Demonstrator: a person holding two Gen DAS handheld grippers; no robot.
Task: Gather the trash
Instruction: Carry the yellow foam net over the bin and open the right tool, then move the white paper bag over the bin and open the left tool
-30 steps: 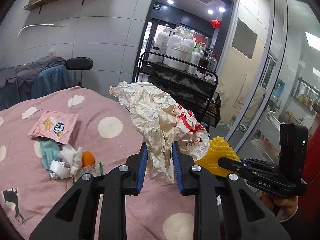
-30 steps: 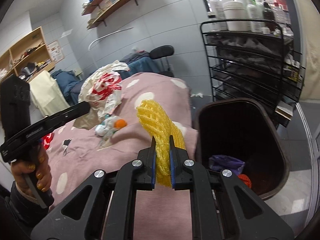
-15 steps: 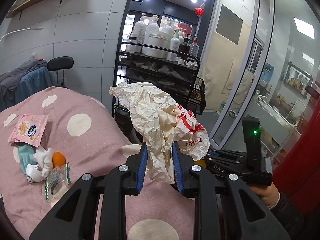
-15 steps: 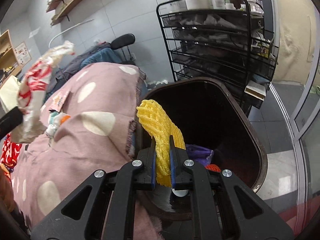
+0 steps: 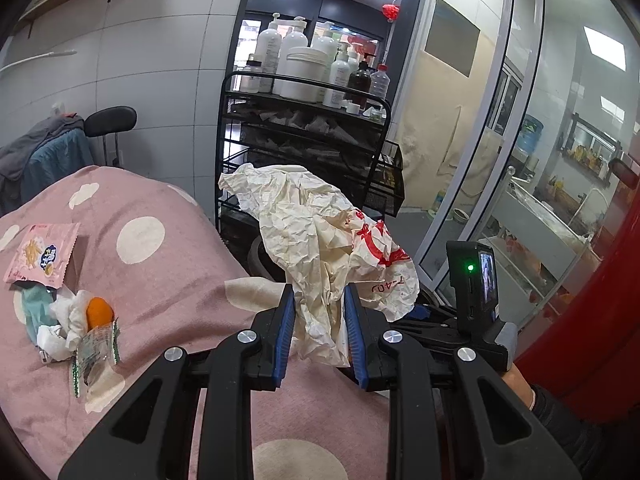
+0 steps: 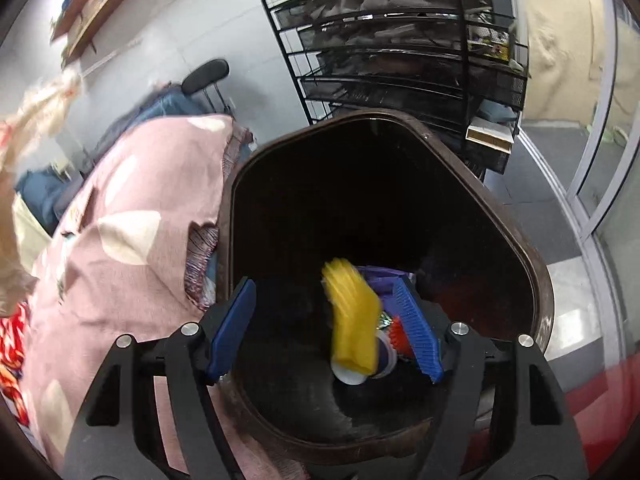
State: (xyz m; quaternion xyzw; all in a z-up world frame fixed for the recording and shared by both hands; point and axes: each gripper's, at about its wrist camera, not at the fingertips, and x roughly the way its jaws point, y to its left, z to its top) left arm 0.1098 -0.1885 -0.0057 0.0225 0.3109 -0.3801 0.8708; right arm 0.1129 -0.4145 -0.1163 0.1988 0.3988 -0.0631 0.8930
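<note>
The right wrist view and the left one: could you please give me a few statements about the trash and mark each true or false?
1. The right hand-held gripper is open above the brown bin. True.
2. The yellow foam net is clamped between the right pads. False: it sits loose between spread pads, blurred.
3. The left hand-held gripper is shut on the crumpled paper bag. True.
4. The bin holds nothing. False: purple and red items lie inside.
5. An orange piece lies among wrappers on the pink blanket. True.

The bin [image 6: 532, 272] mouth gapes wide at frame center; the blanket [image 6: 132, 248] crowds its left rim, the wire rack [image 6: 400, 52] stands behind.
</note>
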